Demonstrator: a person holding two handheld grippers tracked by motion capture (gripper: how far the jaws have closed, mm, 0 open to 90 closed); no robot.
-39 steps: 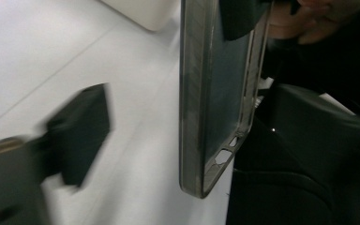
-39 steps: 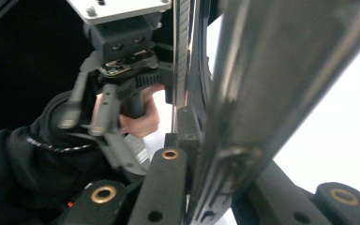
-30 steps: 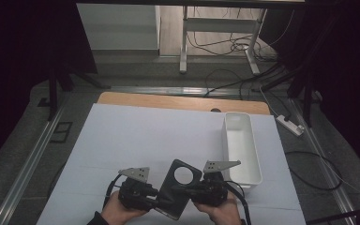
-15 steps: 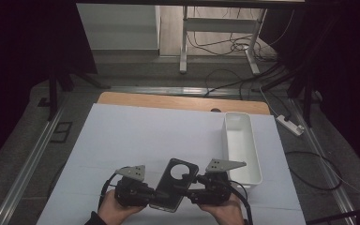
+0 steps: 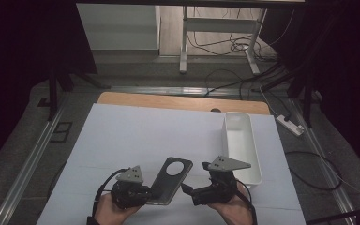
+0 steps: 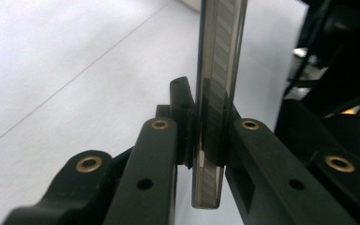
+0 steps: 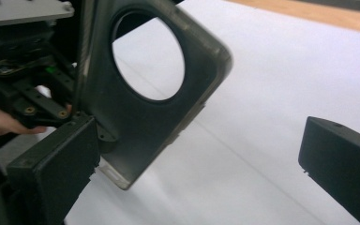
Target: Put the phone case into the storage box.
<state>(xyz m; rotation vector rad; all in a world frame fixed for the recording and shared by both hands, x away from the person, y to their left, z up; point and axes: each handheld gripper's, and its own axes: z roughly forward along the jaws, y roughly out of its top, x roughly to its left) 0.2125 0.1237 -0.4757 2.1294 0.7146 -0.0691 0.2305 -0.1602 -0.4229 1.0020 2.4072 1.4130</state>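
A: In the high view, near the lower edge, what does the left tool hold?

B: It is closed on the lower end of a dark phone case. The case rises from this tool, tilted, with its round hole at the far end, above the white surface.

A: And the right tool?

B: It is just beside the case, on its other side, and apart from it. Its jaws have just been opening and stand wide, with nothing pressed between them. A white tray lies beyond this tool, to its outer side.

A: In the left gripper view?

B: The two black jaws of the left tool press on both faces of the case, which we see from its thin edge, upright between them.

A: And the right gripper view?

B: The jaws of the right tool are far apart. The case is in front of the left jaw, and I cannot tell if it touches it. Behind it, the left tool clamps its edge.
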